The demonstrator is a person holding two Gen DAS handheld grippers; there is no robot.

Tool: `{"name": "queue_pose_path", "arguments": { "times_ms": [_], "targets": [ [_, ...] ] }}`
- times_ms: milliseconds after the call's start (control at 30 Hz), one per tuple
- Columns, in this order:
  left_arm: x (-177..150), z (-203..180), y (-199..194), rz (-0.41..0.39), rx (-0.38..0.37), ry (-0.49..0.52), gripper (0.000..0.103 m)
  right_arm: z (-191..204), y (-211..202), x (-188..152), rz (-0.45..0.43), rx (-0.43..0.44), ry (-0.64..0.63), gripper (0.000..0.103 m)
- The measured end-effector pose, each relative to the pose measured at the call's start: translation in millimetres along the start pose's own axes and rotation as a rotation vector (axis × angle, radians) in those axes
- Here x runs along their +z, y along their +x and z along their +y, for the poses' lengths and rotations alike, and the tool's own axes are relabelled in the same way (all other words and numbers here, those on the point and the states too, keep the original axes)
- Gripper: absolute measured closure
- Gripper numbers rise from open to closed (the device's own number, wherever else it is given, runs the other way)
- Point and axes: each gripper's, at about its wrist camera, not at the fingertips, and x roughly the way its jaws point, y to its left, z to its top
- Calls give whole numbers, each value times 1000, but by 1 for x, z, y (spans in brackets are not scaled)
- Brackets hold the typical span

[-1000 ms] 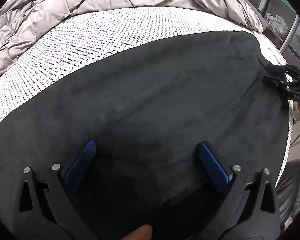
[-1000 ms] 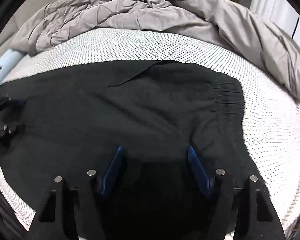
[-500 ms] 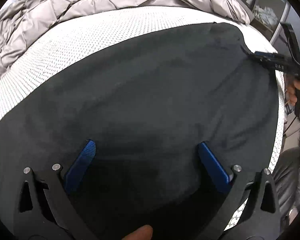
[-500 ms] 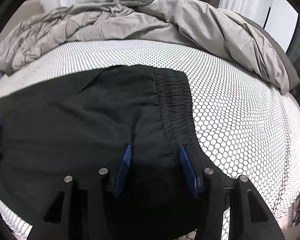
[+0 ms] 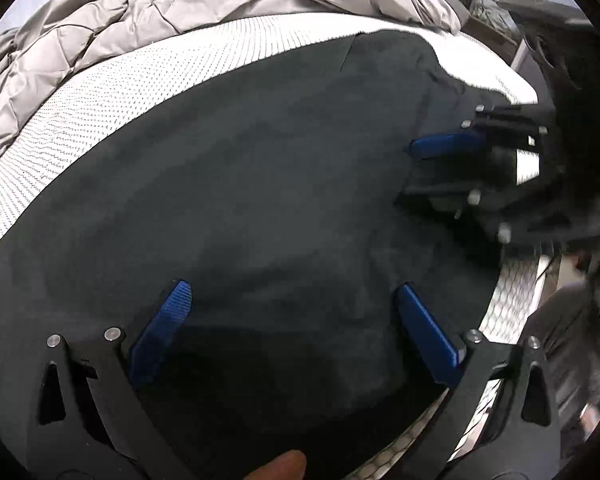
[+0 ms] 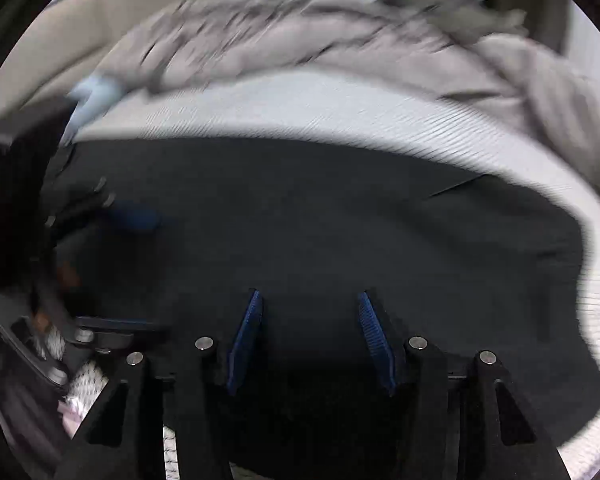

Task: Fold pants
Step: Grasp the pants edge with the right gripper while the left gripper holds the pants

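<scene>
Black pants (image 5: pixel 260 184) flat across mattress (image 5: pixel 100 92), waistband rightward, both hand-held grippers released.

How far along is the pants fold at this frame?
Done: the black pants lie spread on the white mesh mattress, possibly folded once. In hand: nothing; left tongs and right tongs hover open above the fabric. Left: grasping and the remaining folds.

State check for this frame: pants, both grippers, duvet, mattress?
pants: spread flat on the mattress, dark fabric mostly smooth
left gripper: open, over the pants, nothing held
right gripper: open, over the pants, view motion-blurred
duvet: crumpled, pushed to the far side
mattress: uncovered mesh surface
</scene>
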Motion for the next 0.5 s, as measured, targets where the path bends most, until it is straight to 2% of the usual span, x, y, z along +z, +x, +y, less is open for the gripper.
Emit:
{"name": "queue_pose_path", "arguments": {
  "times_ms": [67,100,133,167,200,233,300,400,500],
  "targets": [
    [-8,10,-7,-6,-17,-10,1,-18,-8,-10,9,-89,8,51],
    [-14,17,-11,-7,-25,-23,1,-30,-14,-16,14,-151,17,46],
    [-20,23,-13,-7,-19,-36,1,-48,-25,-26,10,-253,32,42],
    [-27,30,-17,-7,-10,-44,1,-59,-32,-33,2,-308,38,39],
    [-29,39,-17,-6,-8,-48,1,-69,-39,-40,-6,-285,46,45],
    [-33,43,-19,-8,-5,-54,1,-77,-45,-47,-8,-264,60,45],
    [-39,51,-23,-9,5,-68,1,-84,-55,-55,-10,-404,56,43],
    [-36,58,-25,-10,23,-81,1,-108,-68,-60,-45,-370,186,43],
    [-33,58,-30,-24,29,-98,1,-117,-62,-56,-28,-353,258,43]
  ]
}}
